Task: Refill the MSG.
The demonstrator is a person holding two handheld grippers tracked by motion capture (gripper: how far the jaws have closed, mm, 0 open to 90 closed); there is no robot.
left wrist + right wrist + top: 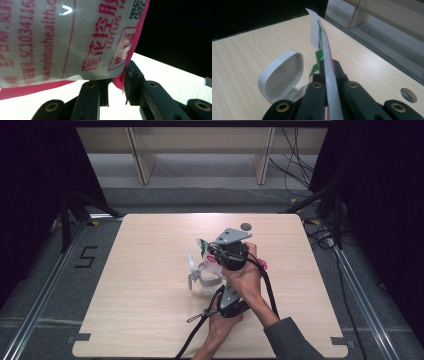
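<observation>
A white bag (204, 248) with pink and green print hangs over the table, held between both grippers. My right gripper (212, 252) is shut on its upper edge; in the right gripper view the thin bag edge (325, 50) runs up between the jaws of that gripper (328, 72). My left gripper (223, 292) sits lower and nearer the person. In the left gripper view the bag (62, 37) looms close, and its pink corner is pinched between the jaws of that gripper (117, 87). Under the bag stands a clear container (210, 284) with its white flip lid (283, 75) open.
The wooden table (150, 320) has a round hole (245, 226) near its far edge. Black cables trail from the grippers toward the near edge. Wooden shelf legs and loose wires stand on the floor beyond the table.
</observation>
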